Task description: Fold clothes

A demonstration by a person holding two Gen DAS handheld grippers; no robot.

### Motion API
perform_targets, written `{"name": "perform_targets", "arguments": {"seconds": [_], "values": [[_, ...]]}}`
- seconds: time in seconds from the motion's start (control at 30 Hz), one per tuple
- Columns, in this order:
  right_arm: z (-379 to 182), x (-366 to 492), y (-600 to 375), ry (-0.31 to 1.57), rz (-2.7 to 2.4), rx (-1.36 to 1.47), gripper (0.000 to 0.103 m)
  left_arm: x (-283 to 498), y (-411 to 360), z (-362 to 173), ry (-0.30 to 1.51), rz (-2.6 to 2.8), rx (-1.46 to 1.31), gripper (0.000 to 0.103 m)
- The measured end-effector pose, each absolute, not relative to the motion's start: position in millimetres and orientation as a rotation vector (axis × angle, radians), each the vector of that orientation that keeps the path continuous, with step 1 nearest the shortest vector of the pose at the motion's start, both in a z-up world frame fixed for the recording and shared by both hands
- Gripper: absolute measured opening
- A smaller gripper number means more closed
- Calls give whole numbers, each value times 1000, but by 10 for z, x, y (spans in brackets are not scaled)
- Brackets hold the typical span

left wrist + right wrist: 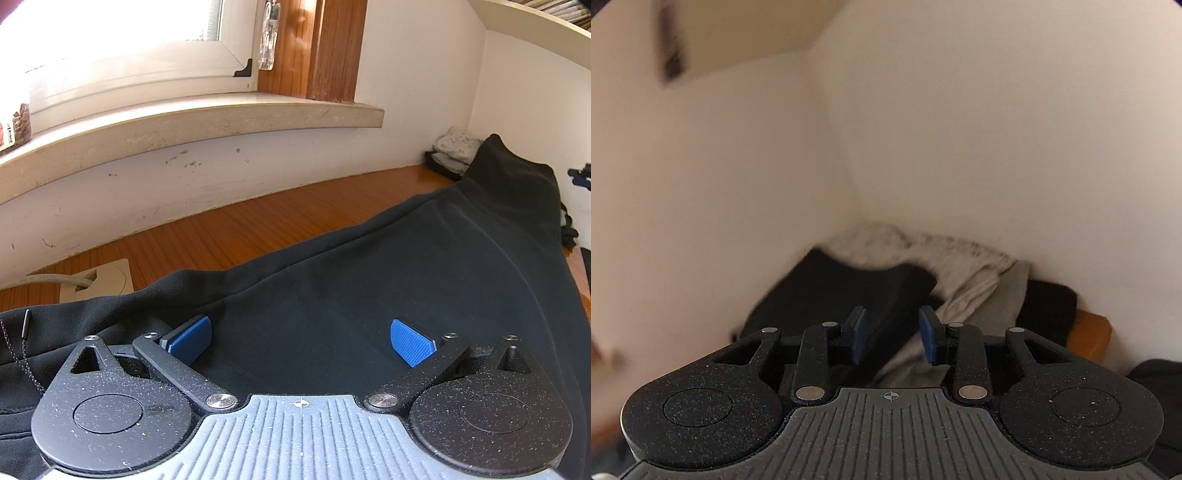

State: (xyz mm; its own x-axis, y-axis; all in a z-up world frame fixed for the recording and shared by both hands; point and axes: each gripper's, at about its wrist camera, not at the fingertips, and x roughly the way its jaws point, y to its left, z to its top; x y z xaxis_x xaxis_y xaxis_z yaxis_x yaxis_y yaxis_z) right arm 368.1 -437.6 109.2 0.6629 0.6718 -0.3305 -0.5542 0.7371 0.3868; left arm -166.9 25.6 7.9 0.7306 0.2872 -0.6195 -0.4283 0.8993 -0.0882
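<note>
**Two grippers apart over a black garment**

Two grippers are at work, both with their jaws parted and nothing between the pads. The left gripper points down over the black garment, its blue pads spread wide above the dark cloth without pinching it. The right gripper has its jaws a narrow gap apart, with only air between them; its view is blurred.

Taking the black garment as the landmark: it lies spread across the wooden tabletop, running from just beneath the left gripper away toward the far right corner, where a raised part of it stands up against the white wall. At its near left edge a drawstring with a dark tip rests on the fabric. Beyond that edge, a beige cable grommet sits in the tabletop with a pale cable passing through it. Farther behind the garment, a stone windowsill juts from the wall under a bright window.

Past the garment's far end, in the corner of the walls, sits a pile of folded clothes: a black piece at the left, a speckled white one on top, grey beneath, another dark piece at the right. The right gripper points at this pile, not touching it.
</note>
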Motion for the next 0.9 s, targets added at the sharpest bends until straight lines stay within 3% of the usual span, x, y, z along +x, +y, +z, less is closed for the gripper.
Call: {"name": "perform_targets", "arguments": {"seconds": [0.27, 0.4, 0.63, 0.7, 0.73, 0.9], "values": [[963, 4076, -4243, 565, 678, 418, 37, -1673, 257, 85, 639, 395, -234, 103], [924, 4127, -4076, 589, 697, 378, 44, -1673, 260, 86, 638, 394, -236, 103], [944, 4160, -3808, 630, 631, 225, 45, -1675, 270, 90, 638, 392, -236, 103], [962, 4138, -3792, 612, 640, 231, 26, -1680, 269, 90, 638, 392, -235, 103], [989, 4105, -3789, 593, 648, 228, 11, -1681, 269, 90, 638, 392, -235, 103], [1232, 3834, -3720, 475, 747, 218, 9, -1685, 268, 89, 637, 392, -237, 103]]}}
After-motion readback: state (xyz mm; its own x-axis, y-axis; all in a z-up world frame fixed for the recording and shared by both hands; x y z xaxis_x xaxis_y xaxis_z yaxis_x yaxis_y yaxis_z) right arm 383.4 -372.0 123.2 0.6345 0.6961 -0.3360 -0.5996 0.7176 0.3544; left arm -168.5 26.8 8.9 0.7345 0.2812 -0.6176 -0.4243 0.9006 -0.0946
